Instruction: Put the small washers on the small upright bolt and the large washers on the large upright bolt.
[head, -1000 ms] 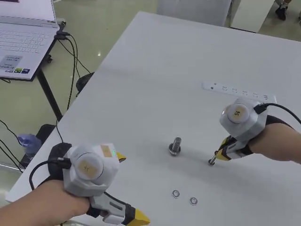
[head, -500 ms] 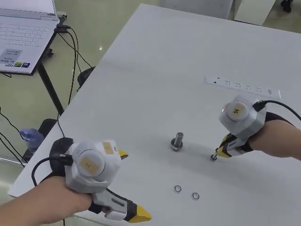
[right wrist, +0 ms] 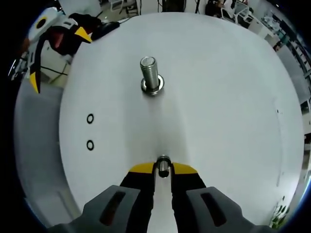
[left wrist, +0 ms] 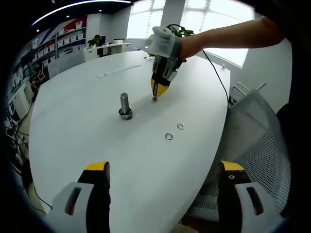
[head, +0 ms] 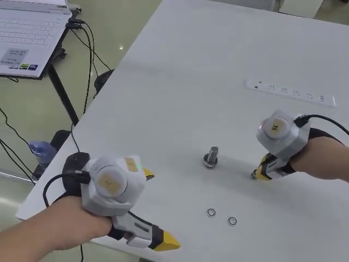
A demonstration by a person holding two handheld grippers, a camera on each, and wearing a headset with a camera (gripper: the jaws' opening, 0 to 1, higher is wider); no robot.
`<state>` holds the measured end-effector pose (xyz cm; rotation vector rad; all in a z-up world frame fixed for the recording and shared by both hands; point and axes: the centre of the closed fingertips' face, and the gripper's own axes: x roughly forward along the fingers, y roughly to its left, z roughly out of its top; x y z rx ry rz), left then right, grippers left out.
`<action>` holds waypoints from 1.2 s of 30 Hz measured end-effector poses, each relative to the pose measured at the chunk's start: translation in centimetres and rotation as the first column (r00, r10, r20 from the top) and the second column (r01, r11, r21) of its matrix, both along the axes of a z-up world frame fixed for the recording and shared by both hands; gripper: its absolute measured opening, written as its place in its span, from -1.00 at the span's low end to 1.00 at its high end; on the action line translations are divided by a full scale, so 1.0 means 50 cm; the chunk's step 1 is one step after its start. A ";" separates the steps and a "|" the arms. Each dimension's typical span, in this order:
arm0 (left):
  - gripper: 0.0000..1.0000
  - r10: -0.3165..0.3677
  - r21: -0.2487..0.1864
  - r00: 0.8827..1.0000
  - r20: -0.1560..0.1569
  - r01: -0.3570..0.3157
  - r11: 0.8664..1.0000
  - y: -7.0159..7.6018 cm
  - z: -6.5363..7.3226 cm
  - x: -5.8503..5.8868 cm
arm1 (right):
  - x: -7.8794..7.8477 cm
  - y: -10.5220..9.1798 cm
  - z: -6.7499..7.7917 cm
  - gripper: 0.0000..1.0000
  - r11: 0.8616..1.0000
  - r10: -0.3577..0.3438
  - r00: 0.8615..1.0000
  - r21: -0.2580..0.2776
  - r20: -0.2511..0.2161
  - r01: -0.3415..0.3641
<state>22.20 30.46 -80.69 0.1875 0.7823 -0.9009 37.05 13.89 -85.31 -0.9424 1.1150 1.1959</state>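
Observation:
The large bolt (head: pixel 211 157) (left wrist: pixel 125 104) (right wrist: pixel 151 75) stands upright mid-table with washers around its base. To its right, my right gripper (head: pixel 260 173) (right wrist: pixel 163 169) (left wrist: pixel 160 90) is shut on the small upright bolt (right wrist: pixel 163 166) (left wrist: pixel 155 97), its tips down at the tabletop. Two small washers (head: pixel 211 213) (head: pixel 232 221) (left wrist: pixel 168 136) (right wrist: pixel 90 118) lie flat nearer the front edge. My left gripper (head: pixel 157 207) (left wrist: pixel 164 170) hovers open at the table's front-left edge with nothing between its fingers, pointing toward the washers and bolts.
A white power strip (head: pixel 289 91) (left wrist: pixel 119 72) lies at the far right of the white table (head: pixel 180 82). Left of the table are a laptop (head: pixel 27 33), hanging cables and a bottle on the floor. A mesh chair (left wrist: pixel 252 141) sits beyond the table edge.
The head camera has shifted. My right gripper's tips have settled closer around the small bolt; the left gripper holds about the same place.

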 end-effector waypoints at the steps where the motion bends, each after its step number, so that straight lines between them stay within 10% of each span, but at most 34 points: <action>1: 0.84 0.000 0.001 1.000 -0.002 0.000 1.000 0.001 -0.001 -0.001 | -0.001 0.000 -0.001 -0.75 1.000 0.001 1.000 -0.001 -0.002 -0.001; 36: 0.80 -0.010 -0.005 1.000 -0.006 0.010 1.000 0.000 0.003 -0.003 | 0.011 -0.003 -0.022 -0.63 0.998 0.059 0.998 -0.015 0.036 -0.059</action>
